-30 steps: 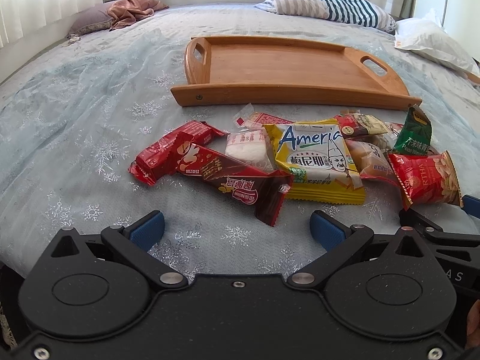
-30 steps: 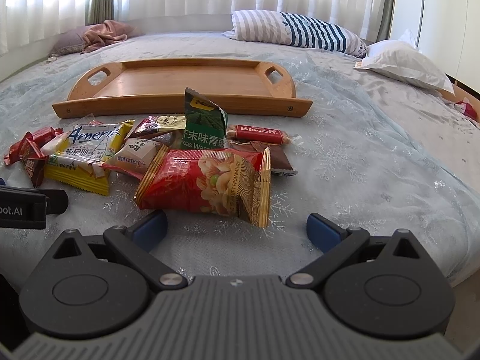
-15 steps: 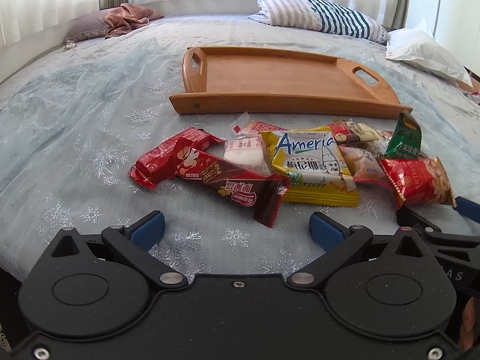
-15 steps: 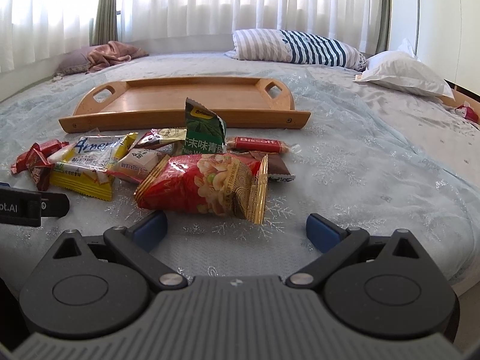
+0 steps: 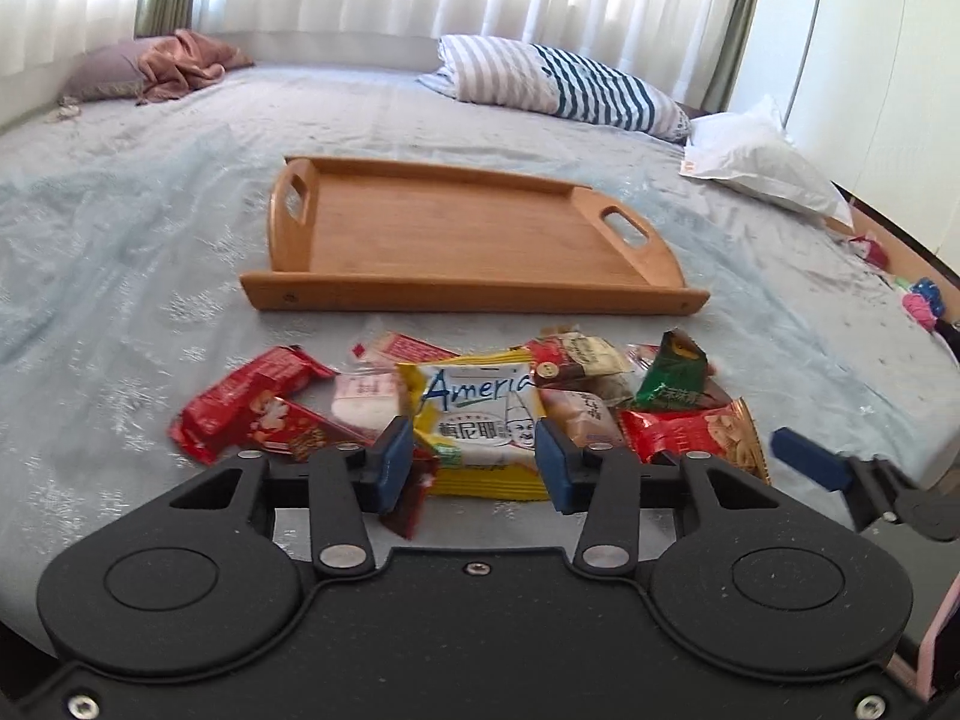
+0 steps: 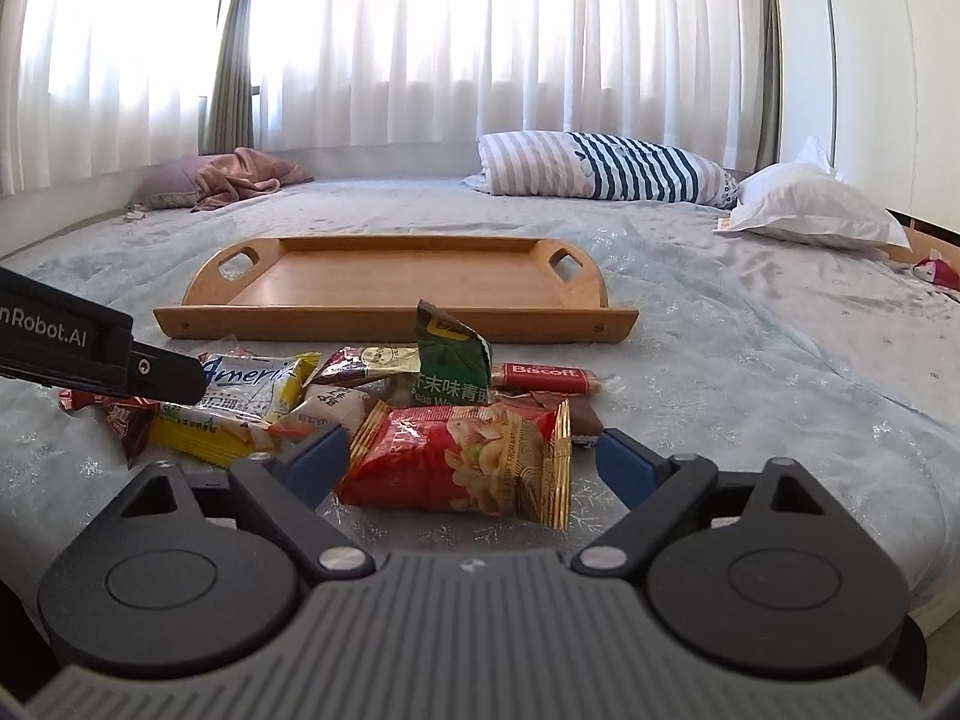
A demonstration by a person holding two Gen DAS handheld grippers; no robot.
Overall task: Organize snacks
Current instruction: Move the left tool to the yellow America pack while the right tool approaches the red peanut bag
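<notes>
Left gripper [image 5: 474, 463]: jaws closing, blue pads flanking the near end of the yellow wafer pack [image 5: 474, 420]; whether they pressed it yet could not be told, and a gap seemed to remain on each side. Right gripper [image 6: 474, 468]: jaws also closing but wide, straddling the red peanut bag [image 6: 462, 459] without touching it. The yellow pack lay directly ahead of the left jaws, its long axis running away from them toward the wooden tray [image 5: 462, 228], so the pads met its two long edges. The peanut bag lay crosswise before the right jaws, long axis side to side. Both sat in the snack pile on the bed [image 5: 120, 276], with the green pea packet [image 6: 450, 360] standing behind the peanut bag and the Biscoff bar [image 6: 543, 377] to its right. The tray lay just beyond the pile with nothing in it. Judged: left hand nearer a grip; no snack yet sorted.
</notes>
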